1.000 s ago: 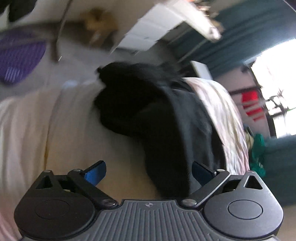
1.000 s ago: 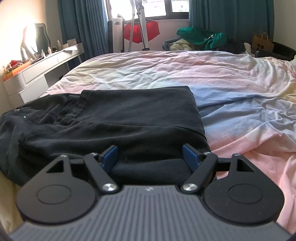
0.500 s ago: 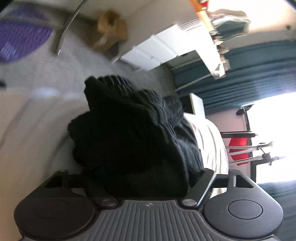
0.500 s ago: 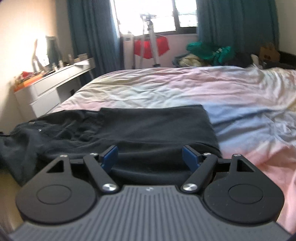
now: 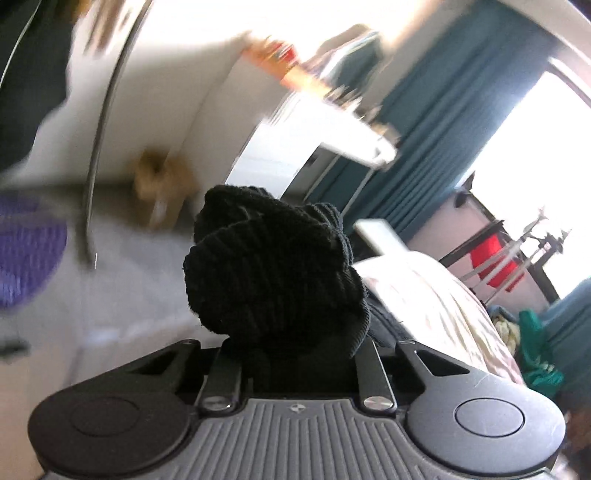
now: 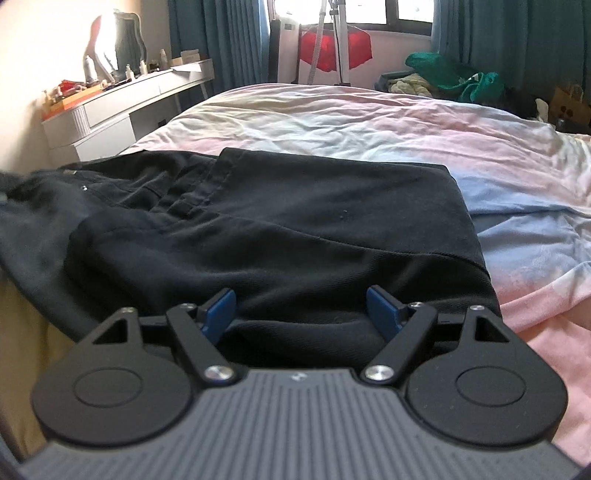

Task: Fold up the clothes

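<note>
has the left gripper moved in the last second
Yes. The left gripper has closed on the black trousers and lifted and tilted up: the white dresser and curtains now fill its view instead of the bed.

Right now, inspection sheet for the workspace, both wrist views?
Surface: bed sheet, pastel, wrinkled.
Job's things: black trousers lying partly folded on the bed, waist end hanging over the edge; bunched black fabric lifted.
Clutter: green clothes pile; cardboard box.
Grippers: left tool shut on the black fabric; right tool open over the trousers.
Cables: nothing seen.
Surroundings: white desk, teal curtains, window.
</note>
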A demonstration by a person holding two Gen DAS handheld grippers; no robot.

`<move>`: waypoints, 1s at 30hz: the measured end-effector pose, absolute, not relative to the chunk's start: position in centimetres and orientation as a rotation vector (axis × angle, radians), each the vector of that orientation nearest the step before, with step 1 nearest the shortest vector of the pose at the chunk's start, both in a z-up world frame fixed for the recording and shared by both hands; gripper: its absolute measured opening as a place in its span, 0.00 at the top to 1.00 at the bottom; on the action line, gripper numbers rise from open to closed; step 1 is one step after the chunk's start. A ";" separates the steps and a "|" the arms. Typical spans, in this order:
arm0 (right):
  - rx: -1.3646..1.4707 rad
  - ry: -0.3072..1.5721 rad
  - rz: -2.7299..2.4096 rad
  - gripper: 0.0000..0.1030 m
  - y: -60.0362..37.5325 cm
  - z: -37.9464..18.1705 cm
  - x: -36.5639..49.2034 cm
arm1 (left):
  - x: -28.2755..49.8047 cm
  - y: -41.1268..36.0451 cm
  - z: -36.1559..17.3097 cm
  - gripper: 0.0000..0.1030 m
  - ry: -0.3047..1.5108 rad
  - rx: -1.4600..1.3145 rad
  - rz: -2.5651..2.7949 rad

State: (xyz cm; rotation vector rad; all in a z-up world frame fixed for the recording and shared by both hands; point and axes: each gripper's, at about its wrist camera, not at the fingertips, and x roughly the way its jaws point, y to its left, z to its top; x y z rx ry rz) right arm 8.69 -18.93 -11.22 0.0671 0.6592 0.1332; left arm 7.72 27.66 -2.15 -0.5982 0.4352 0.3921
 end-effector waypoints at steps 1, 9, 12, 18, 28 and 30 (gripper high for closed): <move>0.086 0.645 0.152 0.22 -19.3 -11.1 8.4 | 7.7 26.3 -1.0 0.81 0.407 -0.540 0.379; 0.485 0.552 0.066 0.24 -27.2 -8.5 5.6 | 7.9 11.8 7.4 0.81 0.160 -0.286 0.276; 0.509 0.556 -0.131 0.24 -30.3 -7.9 4.3 | 8.7 5.8 9.1 0.81 0.093 -0.279 0.239; 0.591 0.461 -0.356 0.22 -34.6 -7.4 2.5 | 10.3 -7.6 8.8 0.81 0.019 -0.239 0.152; 0.754 0.390 -0.402 0.22 -38.6 -8.5 2.3 | 9.1 -26.2 -4.6 0.81 0.120 0.267 -0.139; 0.814 0.372 -0.364 0.22 -39.2 -9.0 2.3 | 8.7 -27.5 -7.2 0.81 0.152 0.357 -0.188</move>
